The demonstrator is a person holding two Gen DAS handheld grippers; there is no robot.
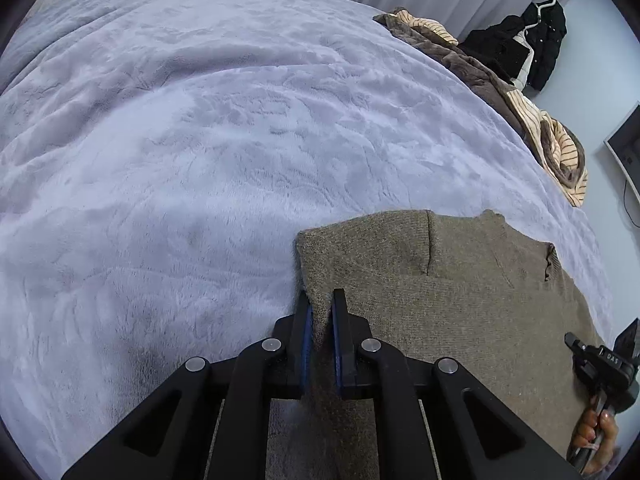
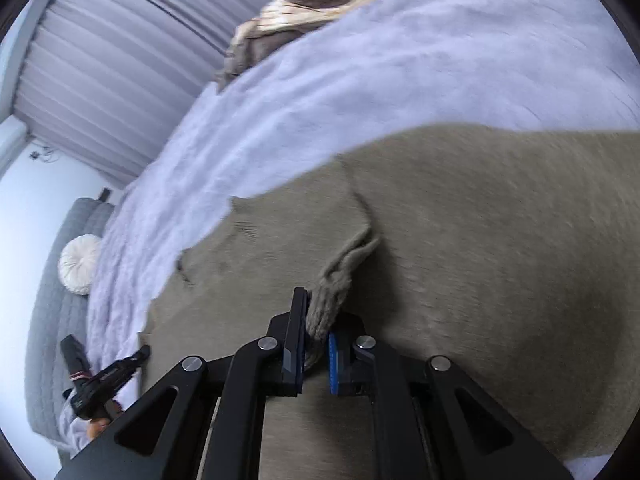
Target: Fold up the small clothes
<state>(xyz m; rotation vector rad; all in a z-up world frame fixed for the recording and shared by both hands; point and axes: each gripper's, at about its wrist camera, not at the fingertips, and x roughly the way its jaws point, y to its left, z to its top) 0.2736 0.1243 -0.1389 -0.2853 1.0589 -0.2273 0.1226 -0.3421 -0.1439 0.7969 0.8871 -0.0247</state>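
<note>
Both grippers clench the sweater point(image 1: 448, 292), lying lower right on the bed point(image 1: 200, 140): left gripper point(image 1: 320, 312) on its edge, right gripper point(image 2: 318, 320) on a bunched fold. Lifting both evenly should keep the fold straight.

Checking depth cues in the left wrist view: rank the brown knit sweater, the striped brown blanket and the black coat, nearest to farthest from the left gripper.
1. Brown knit sweater, clamped in the left gripper.
2. Striped brown blanket, bed's far right edge.
3. Black coat, beyond the bed, upper right.
</note>
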